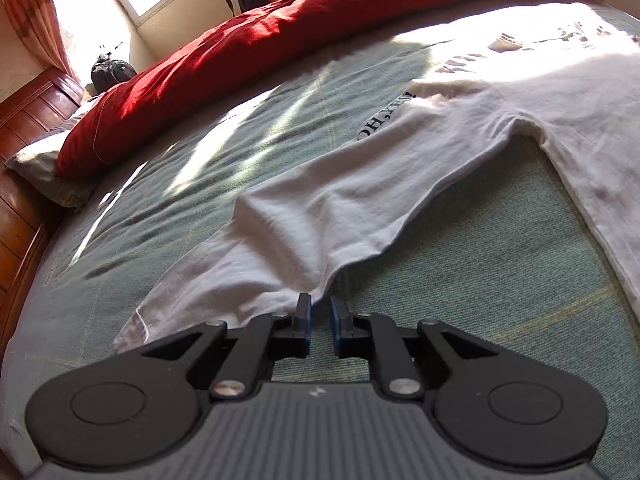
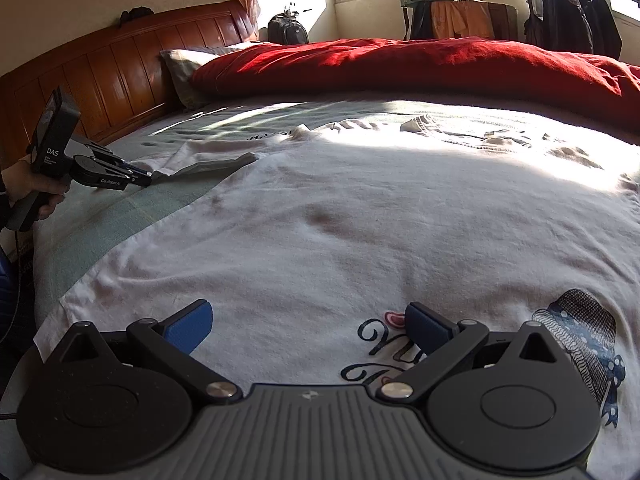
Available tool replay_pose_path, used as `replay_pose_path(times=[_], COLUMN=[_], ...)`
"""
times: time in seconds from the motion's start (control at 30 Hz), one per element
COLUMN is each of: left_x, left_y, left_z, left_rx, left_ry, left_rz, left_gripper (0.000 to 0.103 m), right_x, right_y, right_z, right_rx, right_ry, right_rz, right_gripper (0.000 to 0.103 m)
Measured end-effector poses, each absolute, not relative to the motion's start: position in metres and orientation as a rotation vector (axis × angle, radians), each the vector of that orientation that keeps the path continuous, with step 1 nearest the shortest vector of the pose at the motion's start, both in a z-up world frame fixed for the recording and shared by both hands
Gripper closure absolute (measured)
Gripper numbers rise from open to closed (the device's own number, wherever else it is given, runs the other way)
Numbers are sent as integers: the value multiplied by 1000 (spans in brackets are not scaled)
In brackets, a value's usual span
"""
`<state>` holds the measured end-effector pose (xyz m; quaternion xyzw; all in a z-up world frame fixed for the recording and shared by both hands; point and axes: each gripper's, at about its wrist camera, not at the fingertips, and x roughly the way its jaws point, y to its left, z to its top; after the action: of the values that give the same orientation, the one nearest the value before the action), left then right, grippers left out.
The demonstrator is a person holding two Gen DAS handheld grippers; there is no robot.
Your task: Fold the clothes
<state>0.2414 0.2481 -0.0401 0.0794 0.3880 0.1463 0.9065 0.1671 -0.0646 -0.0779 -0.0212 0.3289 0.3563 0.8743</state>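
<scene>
Bed (image 2: 120,216) bore a white shirt (image 2: 360,220), spread flat. Left gripper (image 1: 320,312), fingers nearly shut, sat at the sleeve (image 1: 320,208) edge, grip unclear; right gripper (image 2: 308,328) hovered wide open, empty. Sleeve fold seemed in hand; next needs a sure pinch.

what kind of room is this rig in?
A home bedroom, most likely: a white T-shirt lies spread on a bed with a wooden headboard, a red duvet and a pillow; dark clothes hang by the window.
</scene>
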Motion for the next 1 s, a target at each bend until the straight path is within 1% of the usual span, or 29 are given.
replay_pose_path(times=[0.03, 0.07, 0.1, 0.13, 0.17, 0.2, 0.23, 0.33, 0.47, 0.5, 0.57, 0.67, 0.7, 0.77, 0.87, 1.0], left_x=[238, 234, 230, 226, 223, 219, 215, 204, 196, 198, 208, 219, 220, 222, 225, 230], left_y=[258, 269, 279, 290, 300, 310, 321, 367, 405, 409, 402, 390, 388, 385, 380, 373], left_z=[-37, -35, -32, -29, -27, -24, -21, -32, -59, -64, -70, -68, -67, -64, -60, -55], left_rx=[113, 61, 10, -41, -92, -144, -195, -484, -687, -698, -635, -534, -513, -472, -410, -327], left_ry=[786, 770, 754, 737, 720, 703, 685, 607, 572, 577, 615, 658, 666, 684, 709, 743], left_rz=[329, 356, 383, 409, 436, 462, 487, 583, 728, 748, 751, 737, 737, 736, 734, 731], left_gripper=[86, 76, 62, 54, 41, 32, 31, 31, 33, 33, 33, 37, 52, 68, 71, 71], right_x=[167, 167, 167, 167, 167, 167, 168, 170, 171, 171, 171, 172, 172, 171, 171, 170], right_y=[-65, -65, -65, -65, -65, -65, -66, -68, -69, -68, -68, -67, -67, -66, -65, -65], right_z=[-78, -78, -78, -78, -78, -78, -77, -77, -77, -78, -78, -78, -79, -79, -79, -79], right_rx=[-43, -42, -42, -41, -40, -39, -35, -13, 2, -1, -5, -9, -11, -18, -27, -27], right_ry=[687, 687, 687, 687, 687, 687, 687, 690, 690, 689, 688, 685, 684, 682, 681, 680], right_rz=[745, 745, 745, 746, 746, 746, 748, 752, 755, 755, 754, 754, 753, 752, 750, 750], right_gripper=[0, 0, 0, 0, 0, 0, 0, 0, 0, 0, 0, 0, 0, 0, 0, 0])
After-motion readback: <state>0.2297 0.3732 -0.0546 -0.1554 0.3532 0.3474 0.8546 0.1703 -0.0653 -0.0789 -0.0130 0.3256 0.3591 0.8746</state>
